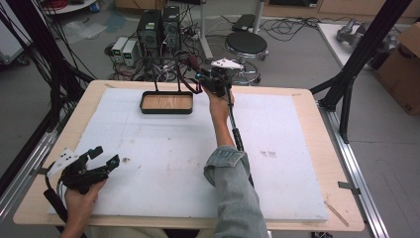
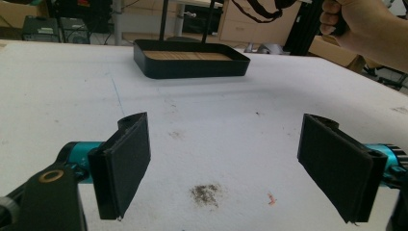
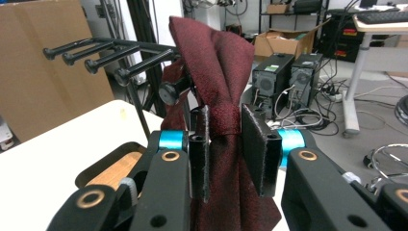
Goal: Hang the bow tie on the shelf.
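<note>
Where the white foam sheet (image 1: 188,163) covers the wooden counter (image 1: 341,213), scuffed and speckled with small dark stains, especially near the front left corner. Toward the far edge, a black tray with a wood bottom (image 1: 166,102), beneath a black rack of pegs (image 3: 103,55). Right hand-held gripper (image 3: 230,144) raised over the far edge beside that rack, clenched on the knot of a dark red bow tie (image 3: 216,62), its wings fanned above and below the pads. Left hand-held gripper (image 2: 226,168) low at the front left corner, released, jaws wide apart over bare foam. Beyond the counter, grey floor strewn with cables, two computer towers (image 1: 158,27), a round black stool (image 1: 246,43), cardboard boxes (image 1: 403,69) at the right.
</note>
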The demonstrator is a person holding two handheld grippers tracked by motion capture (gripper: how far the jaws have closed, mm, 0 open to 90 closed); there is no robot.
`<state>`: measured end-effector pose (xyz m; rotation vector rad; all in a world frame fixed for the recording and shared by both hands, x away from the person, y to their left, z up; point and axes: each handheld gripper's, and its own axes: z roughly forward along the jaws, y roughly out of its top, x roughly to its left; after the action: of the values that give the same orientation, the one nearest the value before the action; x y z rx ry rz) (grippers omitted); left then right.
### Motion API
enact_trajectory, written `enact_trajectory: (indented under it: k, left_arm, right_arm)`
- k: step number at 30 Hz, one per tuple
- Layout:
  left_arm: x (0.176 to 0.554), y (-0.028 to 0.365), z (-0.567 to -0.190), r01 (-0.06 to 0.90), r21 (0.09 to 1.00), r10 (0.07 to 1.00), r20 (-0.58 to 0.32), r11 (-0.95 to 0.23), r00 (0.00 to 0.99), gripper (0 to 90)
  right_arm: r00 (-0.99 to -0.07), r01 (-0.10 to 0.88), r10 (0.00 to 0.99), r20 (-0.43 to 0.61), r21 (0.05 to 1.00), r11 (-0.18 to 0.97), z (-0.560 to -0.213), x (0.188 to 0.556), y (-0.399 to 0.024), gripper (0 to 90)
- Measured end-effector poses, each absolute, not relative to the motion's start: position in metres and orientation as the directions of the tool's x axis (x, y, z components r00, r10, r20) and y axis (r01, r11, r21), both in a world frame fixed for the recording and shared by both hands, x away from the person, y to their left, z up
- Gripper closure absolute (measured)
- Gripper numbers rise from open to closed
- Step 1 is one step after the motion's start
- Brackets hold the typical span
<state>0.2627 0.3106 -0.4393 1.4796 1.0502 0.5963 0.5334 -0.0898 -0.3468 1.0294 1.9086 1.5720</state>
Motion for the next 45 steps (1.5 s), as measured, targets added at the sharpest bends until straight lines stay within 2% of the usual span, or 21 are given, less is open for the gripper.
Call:
enact_trajectory:
  k: [14, 21, 30, 45]
  left_arm:
    - [0.263, 0.31, -0.439, 0.275, 0.959, 0.862, -0.198, 0.071, 0.466, 19.2]
    - [0.263, 0.31, -0.439, 0.276, 0.959, 0.863, -0.197, 0.069, 0.466, 19.2]
    - [0.263, 0.31, -0.439, 0.276, 0.959, 0.864, -0.196, 0.069, 0.464, 19.2]
    - [0.264, 0.31, -0.439, 0.281, 0.958, 0.867, -0.191, 0.062, 0.46, 19.2]
  right_arm:
    - [-0.619, 0.244, 0.778, 0.107, 0.968, 0.061, -0.338, 0.529, -0.094, 63.3]
    - [-0.623, 0.201, 0.777, 0.093, 0.978, 0.045, -0.318, 0.518, -0.105, 55.3]
    - [-0.633, 0.16, 0.77, 0.075, 0.987, 0.035, -0.3, 0.504, -0.117, 49.6]
    - [-0.62, 0.106, 0.783, 0.047, 0.994, 0.025, -0.268, 0.47, -0.156, 30.2]
